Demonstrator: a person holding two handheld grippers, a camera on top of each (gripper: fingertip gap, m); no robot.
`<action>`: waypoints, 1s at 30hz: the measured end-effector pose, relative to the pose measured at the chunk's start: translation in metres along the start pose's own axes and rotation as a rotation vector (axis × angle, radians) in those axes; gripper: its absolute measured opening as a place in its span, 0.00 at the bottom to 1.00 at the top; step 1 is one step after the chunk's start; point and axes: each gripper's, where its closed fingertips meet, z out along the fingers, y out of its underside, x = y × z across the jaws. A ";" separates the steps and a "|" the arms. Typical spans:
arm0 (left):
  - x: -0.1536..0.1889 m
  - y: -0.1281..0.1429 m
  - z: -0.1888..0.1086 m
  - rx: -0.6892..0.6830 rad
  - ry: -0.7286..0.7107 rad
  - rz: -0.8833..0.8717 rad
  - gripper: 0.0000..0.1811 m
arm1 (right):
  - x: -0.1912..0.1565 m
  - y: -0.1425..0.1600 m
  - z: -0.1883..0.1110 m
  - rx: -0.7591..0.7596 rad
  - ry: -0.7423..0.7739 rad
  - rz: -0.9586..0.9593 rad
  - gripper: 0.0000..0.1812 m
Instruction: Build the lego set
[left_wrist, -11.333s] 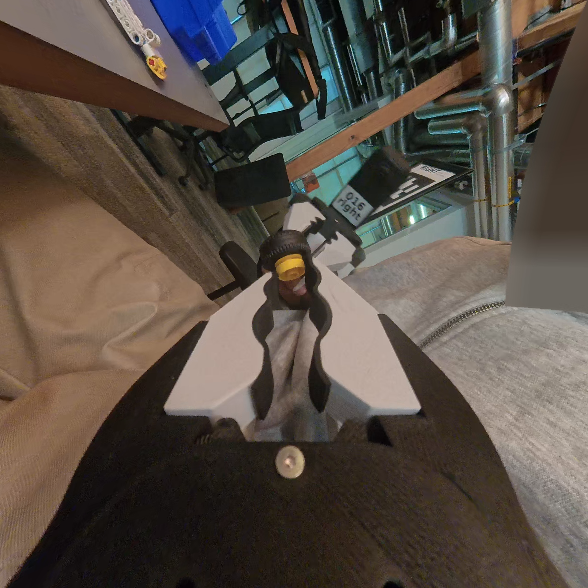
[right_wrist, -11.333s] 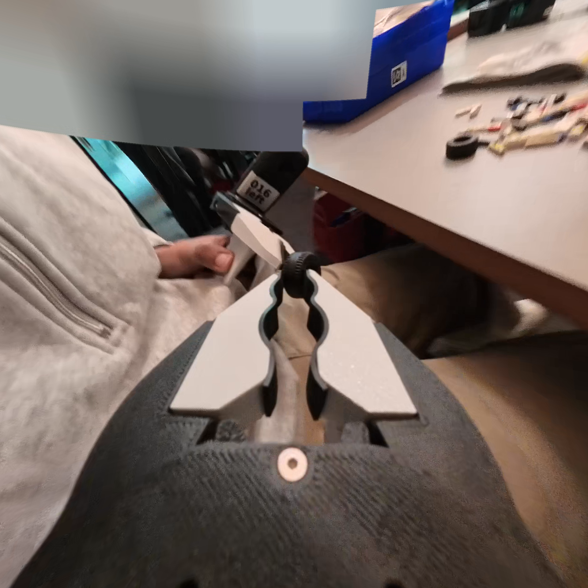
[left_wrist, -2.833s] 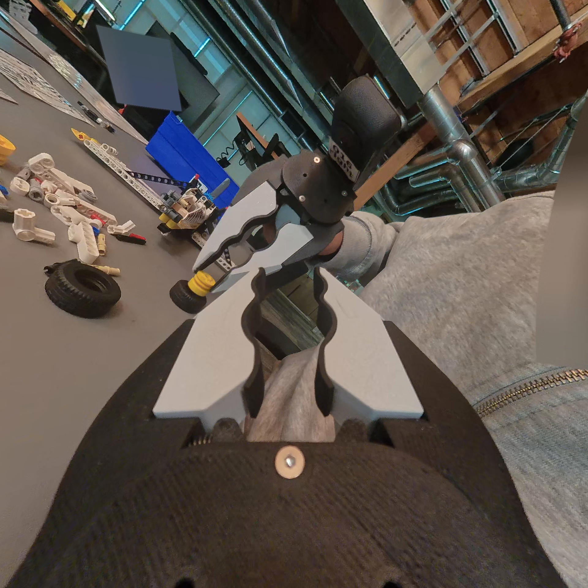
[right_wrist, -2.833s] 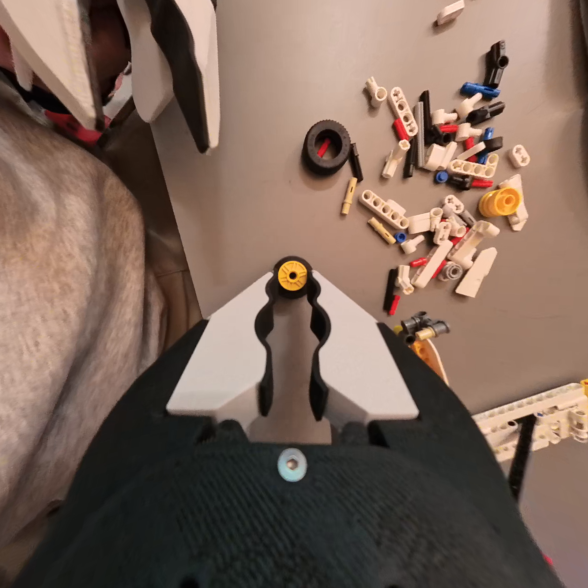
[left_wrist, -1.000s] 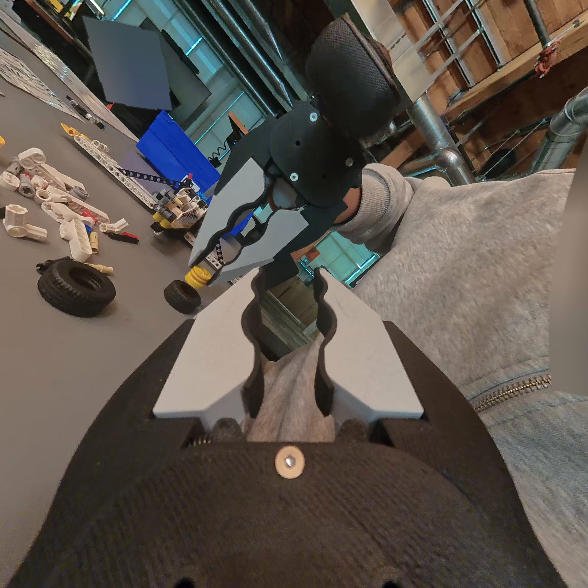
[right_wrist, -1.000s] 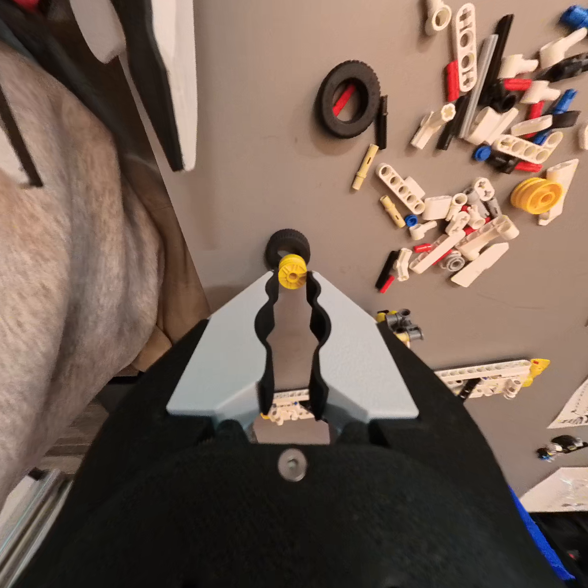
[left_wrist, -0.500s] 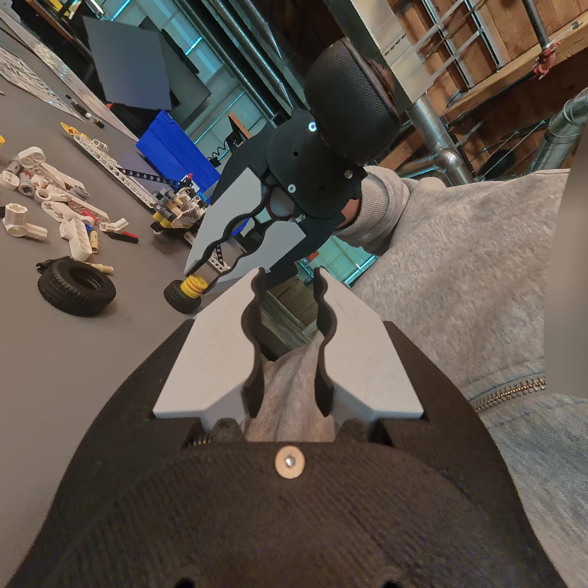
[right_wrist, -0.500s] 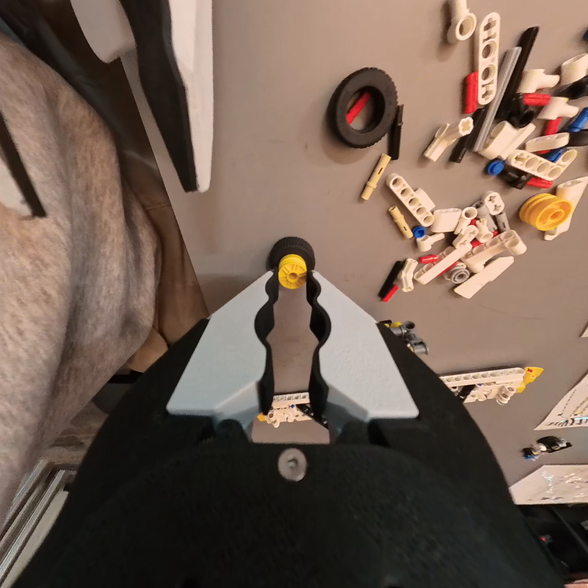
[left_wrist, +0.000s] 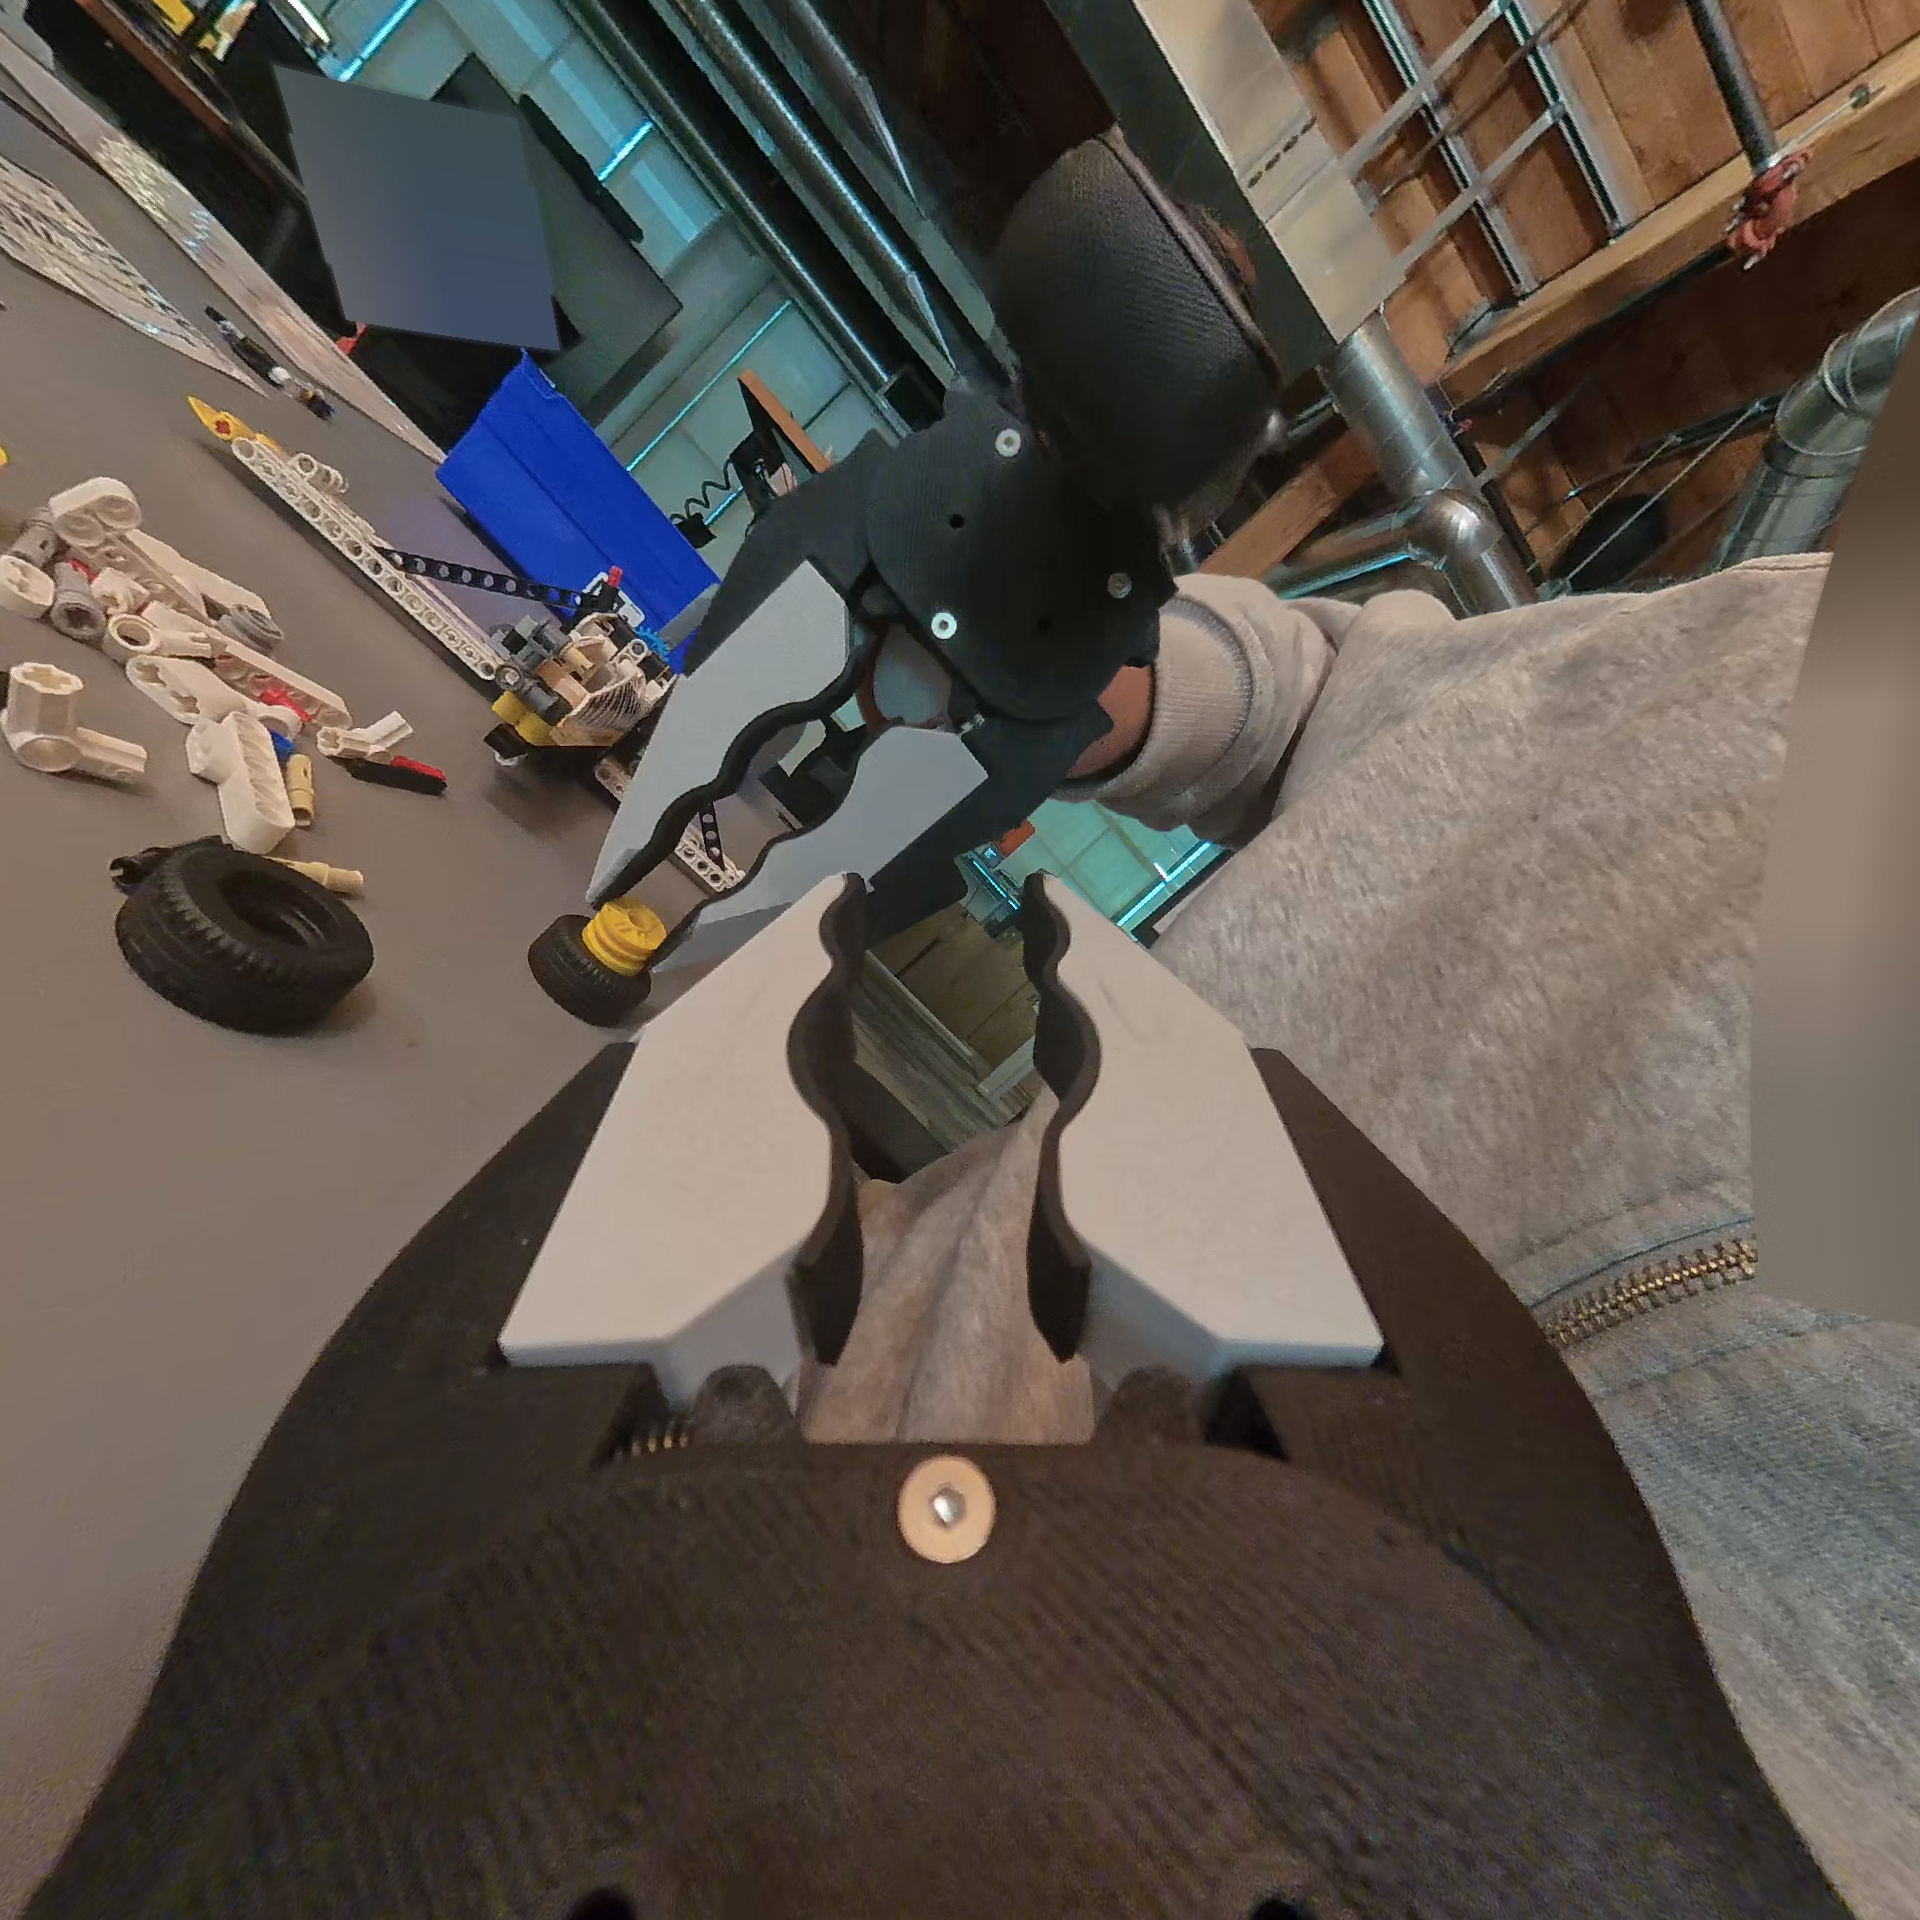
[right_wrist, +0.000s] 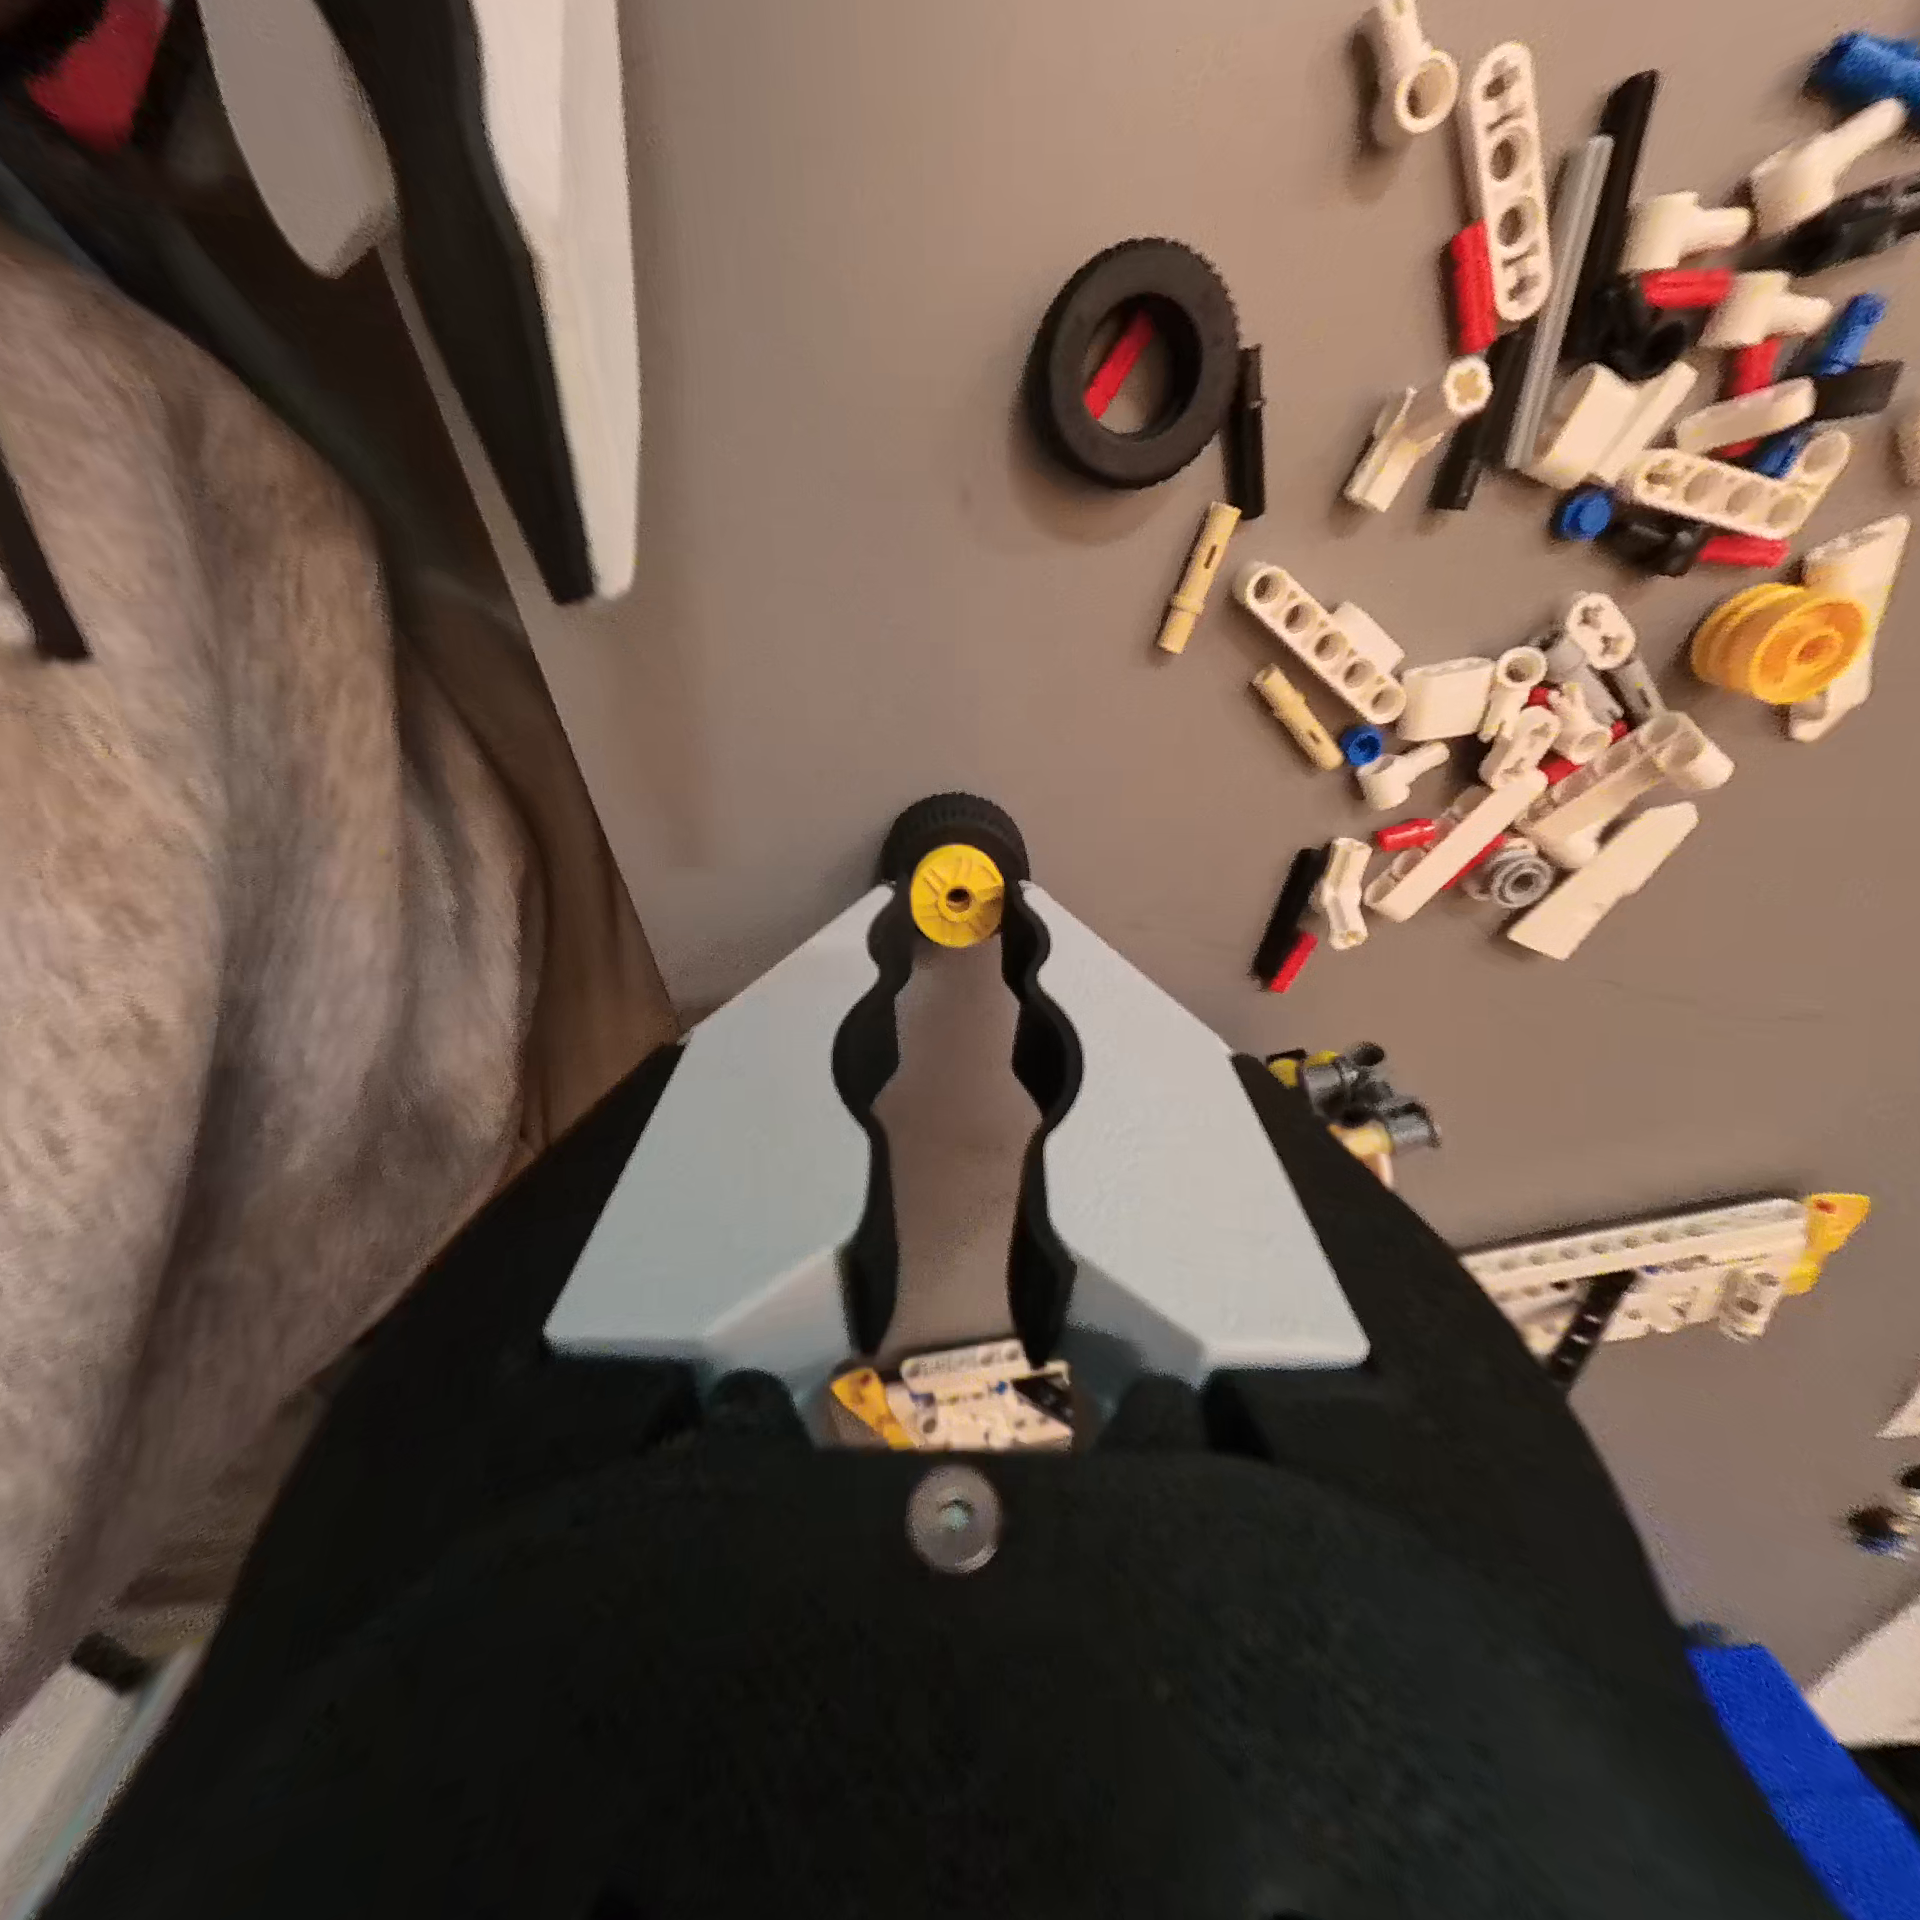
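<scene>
My right gripper (right_wrist: 954, 916) is shut on a small yellow wheel hub (right_wrist: 954, 891) and holds it against a small black tyre (right_wrist: 951, 829) lying on the grey table (right_wrist: 831, 520). From the left wrist view the right gripper (left_wrist: 636, 916) points down, with the hub (left_wrist: 621, 935) sitting on top of the tyre (left_wrist: 582, 982). My left gripper (left_wrist: 940, 904) is open and empty, held off the table's edge over a grey sweater. It also shows at the upper left of the right wrist view (right_wrist: 499, 312).
A larger black tyre (right_wrist: 1138, 364) with a red pin inside lies farther out. A heap of white, red, blue and black pieces (right_wrist: 1538, 727) and a big yellow hub (right_wrist: 1782, 644) lie to the right. A part-built white beam assembly (right_wrist: 1662, 1262) and a blue bin (left_wrist: 561, 509) stand nearby. About 11 cm separates my left fingertips from my right. The part-built white beam assembly (right_wrist: 1662, 1262) is closer to my right gripper, around 25 cm from its tips; the left tips are 30 cm off. My left wrist view (left_wrist: 336, 524) looks at it from another angle.
My right gripper has lowered the yellow hub from just above the small tyre down onto it. My left gripper has stayed open and nearly still.
</scene>
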 end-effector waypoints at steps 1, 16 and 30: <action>0.000 0.000 0.000 0.001 0.001 -0.001 0.15 | 0.000 0.000 0.000 0.029 0.000 0.023 0.09; 0.000 0.001 0.001 -0.004 -0.004 0.002 0.15 | 0.003 -0.001 -0.003 0.223 -0.047 0.230 0.09; -0.004 0.008 0.004 -0.044 -0.039 0.024 0.15 | -0.006 -0.010 -0.012 0.277 -0.100 0.269 0.09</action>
